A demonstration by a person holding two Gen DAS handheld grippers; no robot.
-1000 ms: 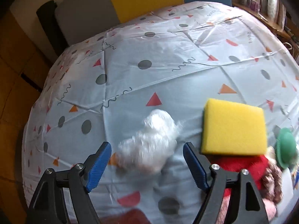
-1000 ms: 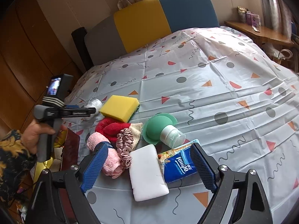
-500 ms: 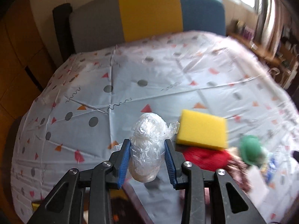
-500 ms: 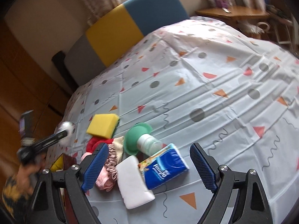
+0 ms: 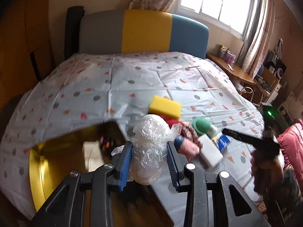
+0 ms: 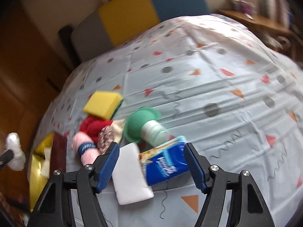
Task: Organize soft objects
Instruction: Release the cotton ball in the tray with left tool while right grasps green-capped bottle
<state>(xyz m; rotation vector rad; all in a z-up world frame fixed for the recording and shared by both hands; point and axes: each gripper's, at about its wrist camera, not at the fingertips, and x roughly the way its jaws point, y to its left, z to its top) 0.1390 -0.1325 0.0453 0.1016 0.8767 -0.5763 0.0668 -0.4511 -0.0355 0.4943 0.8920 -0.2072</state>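
On the bed [image 6: 217,60], the right gripper [image 6: 151,167] closes around a tissue pack [image 6: 166,162]; the left gripper [image 5: 149,163] clamps a plastic wad [image 5: 149,151]

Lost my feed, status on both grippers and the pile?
Left gripper shut on crumpled plastic bag, off the bed. Right gripper closing around blue tissue pack, pads not touching. White sponge alongside.
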